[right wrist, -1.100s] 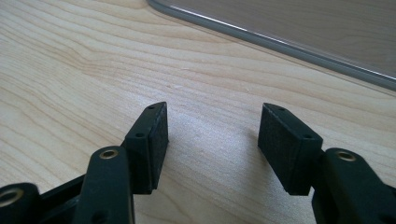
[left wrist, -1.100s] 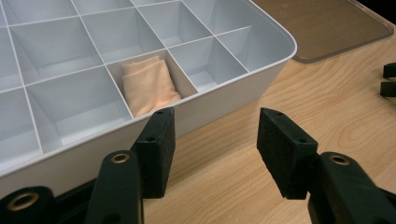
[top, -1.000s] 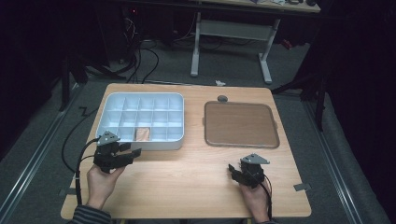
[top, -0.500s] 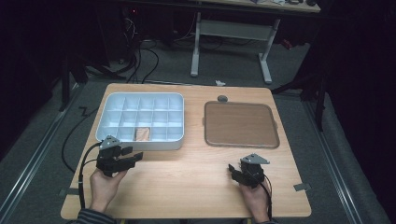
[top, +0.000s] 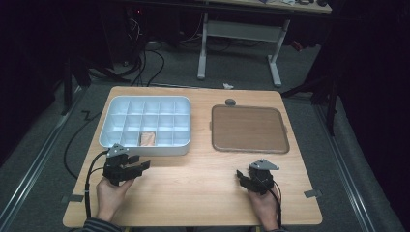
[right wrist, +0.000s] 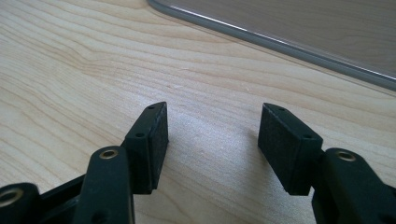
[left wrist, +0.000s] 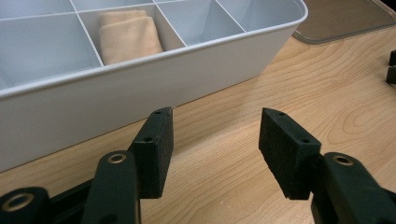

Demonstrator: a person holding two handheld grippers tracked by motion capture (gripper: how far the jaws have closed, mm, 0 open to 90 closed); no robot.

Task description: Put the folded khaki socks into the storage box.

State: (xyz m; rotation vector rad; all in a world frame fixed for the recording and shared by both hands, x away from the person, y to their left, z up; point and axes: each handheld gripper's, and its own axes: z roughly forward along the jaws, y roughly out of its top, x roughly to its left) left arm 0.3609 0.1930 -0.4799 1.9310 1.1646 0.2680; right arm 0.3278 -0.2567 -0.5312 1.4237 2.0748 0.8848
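I have both grippers low over the table (top: 193, 193), near my edge of it, and neither holds anything. The left gripper (top: 129, 167) sits just in front of the white box (top: 145, 151), its jaws standing wide apart with only bare wood between them; the left gripper view shows the box wall just beyond the pads (left wrist: 154, 149). The right gripper (top: 250, 178) rests well apart from it, short of the brown tray (top: 249, 147), jaws also spread with nothing between them, and the tray's rim (right wrist: 280, 44) runs across the top of the right gripper view. The thing I take to be in play is the folded tan cloth (top: 148, 139), lying in a front-row compartment of the box, roughly the third from the left, just over the wall from the left gripper. I cannot tell whether it is one piece or two stacked. I judge this to be a pause between steps, with the cloth sitting in its cell and both hands free. If the cloth is to come out, the next move calls for lifting the left gripper over the wall, tipping it down into that cell, and closing on the cloth's fold without catching the dividers.
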